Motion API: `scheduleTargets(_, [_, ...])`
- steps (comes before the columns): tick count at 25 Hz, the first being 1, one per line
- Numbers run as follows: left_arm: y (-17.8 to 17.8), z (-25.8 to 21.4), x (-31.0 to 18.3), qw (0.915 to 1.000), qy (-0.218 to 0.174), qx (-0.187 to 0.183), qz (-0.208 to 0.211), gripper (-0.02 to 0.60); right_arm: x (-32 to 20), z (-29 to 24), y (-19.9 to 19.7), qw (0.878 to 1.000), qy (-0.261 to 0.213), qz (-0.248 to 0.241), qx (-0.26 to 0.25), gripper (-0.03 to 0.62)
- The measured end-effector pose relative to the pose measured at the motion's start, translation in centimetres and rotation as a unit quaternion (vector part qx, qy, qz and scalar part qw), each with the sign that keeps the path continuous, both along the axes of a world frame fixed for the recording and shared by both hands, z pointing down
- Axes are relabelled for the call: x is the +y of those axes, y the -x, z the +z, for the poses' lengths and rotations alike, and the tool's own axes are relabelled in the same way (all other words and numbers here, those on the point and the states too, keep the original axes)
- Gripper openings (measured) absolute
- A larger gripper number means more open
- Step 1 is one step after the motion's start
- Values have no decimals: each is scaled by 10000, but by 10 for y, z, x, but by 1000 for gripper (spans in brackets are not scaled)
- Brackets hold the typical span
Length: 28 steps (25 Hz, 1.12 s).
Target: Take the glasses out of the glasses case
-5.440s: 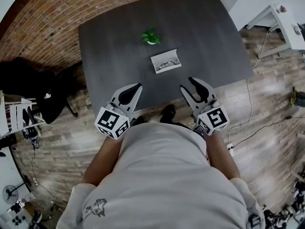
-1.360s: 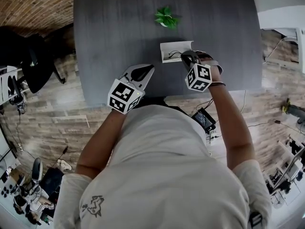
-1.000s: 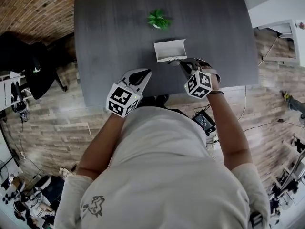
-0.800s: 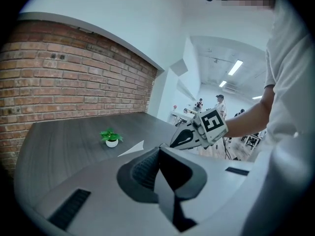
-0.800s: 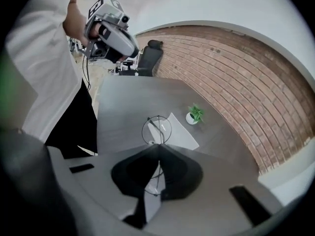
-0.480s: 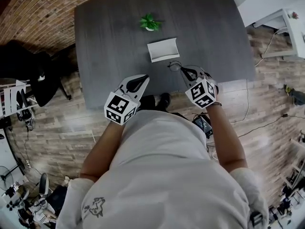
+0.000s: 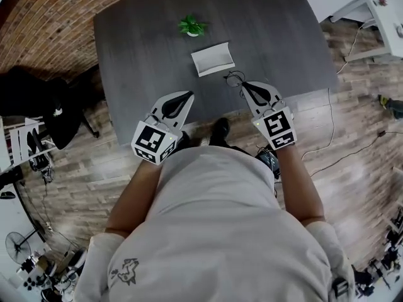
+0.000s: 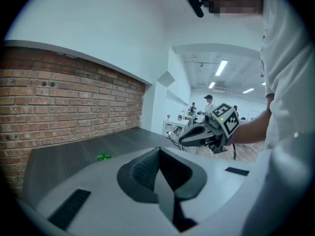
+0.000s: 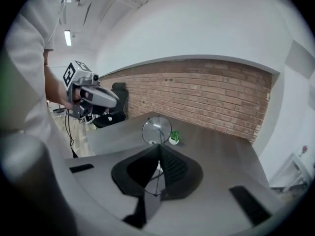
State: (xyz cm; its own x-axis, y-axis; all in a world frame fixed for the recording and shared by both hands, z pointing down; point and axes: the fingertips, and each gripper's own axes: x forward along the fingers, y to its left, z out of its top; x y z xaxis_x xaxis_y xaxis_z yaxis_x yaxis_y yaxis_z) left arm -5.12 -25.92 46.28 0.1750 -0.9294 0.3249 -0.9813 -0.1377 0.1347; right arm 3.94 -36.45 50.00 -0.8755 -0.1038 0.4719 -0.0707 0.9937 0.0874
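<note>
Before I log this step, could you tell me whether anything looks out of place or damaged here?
Nothing looks damaged or spilled. The glasses are pinched in the right gripper above the table, clear of the open glasses case, which sits flat near the plant.

Person wore white short-sleeved T-shirt (image 7: 214,219) w/ small dark print (image 7: 127,273) nr L shoulder. L hand-held gripper (image 7: 187,95) & R hand-held gripper (image 7: 243,84) had pale grey shells, black pads, b/w marker cubes.

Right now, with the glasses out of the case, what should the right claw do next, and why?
Probably lower the glasses onto bare table beside the case and let go: the right claw pinches them clear of the case, which looks empty.
</note>
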Motion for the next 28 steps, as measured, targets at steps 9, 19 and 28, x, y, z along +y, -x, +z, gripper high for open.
scheduleTargets(9, [12,-32,40,9988,-431,6,240,11,45,-33,-10,9978,6,566,-333,14])
scheduleTargets(19, [37,-40,138,9966,-505,39,642,11,138,-55,0,9919,-185,1124,-561,14])
scheduleTargets(28, [49,-29,200,9925,-437,158,1132,11,210,-55,-2,9847,-211,1625,-591,14])
